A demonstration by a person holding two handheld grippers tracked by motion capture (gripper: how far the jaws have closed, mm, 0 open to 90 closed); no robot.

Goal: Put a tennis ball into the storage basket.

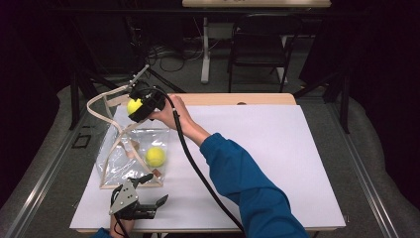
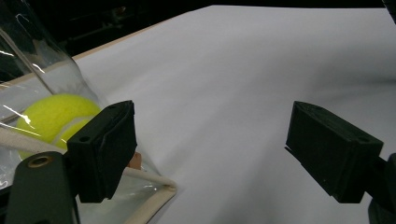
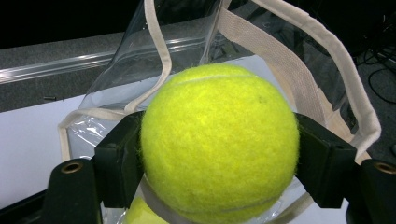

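— While the person's arm reaches across the desk (image 1: 277, 148), what does the right tool (image 1: 140, 106) carry?

— Item one: right tool, clenched on a yellow tennis ball (image 3: 219, 144). Both black jaws press the ball's sides, as the right gripper view shows. Position: raised above the open top of a clear bag (image 1: 124, 153), at the far left of the desk.

— And the bag?

— Item two: clear plastic bag, cream fabric trim and cream handles (image 1: 99, 106). Stands on the white desk surface, left side, mouth upward, handles arching beside the held ball.

— Contents?

— Item three: second tennis ball (image 1: 155, 156), same yellow, lying inside the bag against its lower wall. From the left gripper view it shows through the plastic, just behind the tool's left jaw.

— The left tool (image 1: 148, 207)?

— Item four: left tool, released, jaws standing wide apart with bare white desk between them. It rests low at the near edge of the desk, just in front of the bag's near corner, holding nothing. Grey three-cornered plate on top.

— Anything else?

— Item five: black cable (image 1: 198, 173) trailing from the right tool along the blue sleeve (image 1: 247, 178). Item six: dark folding chair (image 1: 260, 42) on the floor beyond the desk.
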